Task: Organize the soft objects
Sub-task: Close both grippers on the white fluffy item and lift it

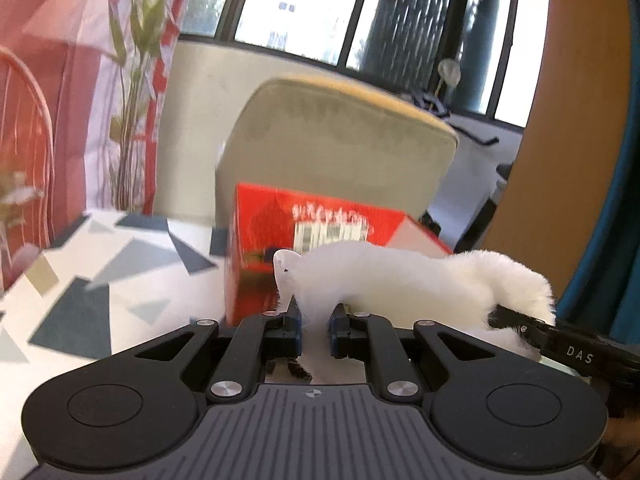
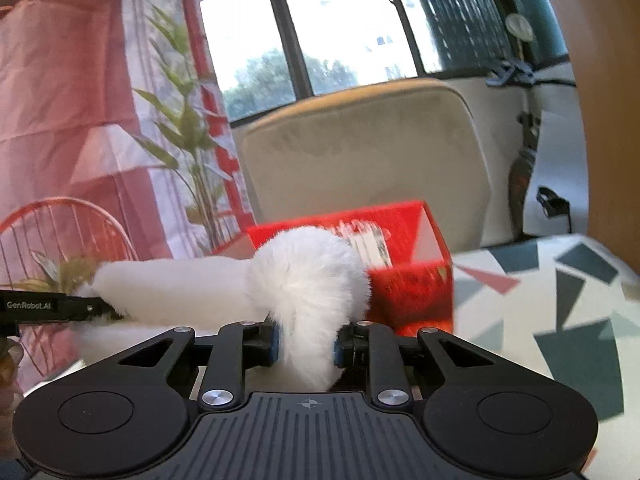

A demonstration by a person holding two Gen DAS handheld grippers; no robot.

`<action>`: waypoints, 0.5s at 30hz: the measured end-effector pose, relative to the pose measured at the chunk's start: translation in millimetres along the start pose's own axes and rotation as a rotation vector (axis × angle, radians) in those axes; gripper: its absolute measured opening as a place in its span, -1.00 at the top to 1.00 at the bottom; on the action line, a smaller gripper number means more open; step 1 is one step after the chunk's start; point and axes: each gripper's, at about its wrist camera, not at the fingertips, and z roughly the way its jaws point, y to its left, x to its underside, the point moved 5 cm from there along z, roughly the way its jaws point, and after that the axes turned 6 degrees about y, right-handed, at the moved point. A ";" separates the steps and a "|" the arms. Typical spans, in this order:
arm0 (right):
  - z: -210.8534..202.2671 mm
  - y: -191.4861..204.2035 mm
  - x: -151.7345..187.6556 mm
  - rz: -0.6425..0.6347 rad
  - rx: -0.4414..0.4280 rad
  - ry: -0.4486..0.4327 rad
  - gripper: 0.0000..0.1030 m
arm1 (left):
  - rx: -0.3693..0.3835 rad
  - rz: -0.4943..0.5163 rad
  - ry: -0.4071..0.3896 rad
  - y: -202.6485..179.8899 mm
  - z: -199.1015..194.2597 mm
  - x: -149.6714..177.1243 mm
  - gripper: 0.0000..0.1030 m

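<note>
While both tools grip it, a white furry cloth (image 1: 384, 276) hangs stretched between them above the surface (image 1: 92, 280), which is white with grey and blue angular shapes. Seen from the left wrist, the left hand-held gripper (image 1: 315, 326) has its jaws nearly together, pinching a thin fold of the fur between the blue pads (image 1: 295, 330); a small white tag sticks out of the cloth just above that pinch. From there the cloth runs to the right, where the black tip of the other tool bites its far end. Seen from the right wrist, the right hand-held gripper (image 2: 306, 344) is closed on a thicker bunch of the same fur, which bulges up over the pads (image 2: 275, 342) and reaches left to the other tool's tip. No earlier view is given, so nothing more can be said of the jaws. Behind the cloth a red box (image 1: 280, 232) stands on the surface, open at the top in the right view, and beyond it is a beige chair back (image 1: 340, 140). A plant (image 2: 180, 128) and a red wire chair (image 2: 60, 240) stand to the left.
</note>
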 end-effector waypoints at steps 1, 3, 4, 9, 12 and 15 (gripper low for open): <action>-1.1 2.1 -4.6 -0.005 -0.005 -0.007 0.60 | 0.000 0.006 -0.014 -0.7 -3.0 -4.0 0.75; -3.2 4.9 -13.8 -0.008 -0.014 -0.021 0.60 | 0.002 0.016 -0.040 -2.4 -8.3 -13.2 0.75; -4.3 5.8 -18.8 -0.006 -0.019 -0.027 0.60 | 0.004 0.020 -0.051 -3.2 -10.1 -18.2 0.75; -2.7 3.5 -47.5 0.043 -0.044 -0.038 0.60 | 0.023 0.039 -0.099 -8.0 -9.5 -49.1 0.75; 0.6 1.7 -65.2 0.035 -0.043 -0.057 0.61 | 0.033 0.060 -0.124 -12.6 -3.0 -68.8 0.75; 5.0 -2.8 -85.1 0.025 -0.037 -0.087 0.62 | 0.026 0.095 -0.152 -18.3 6.3 -87.7 0.75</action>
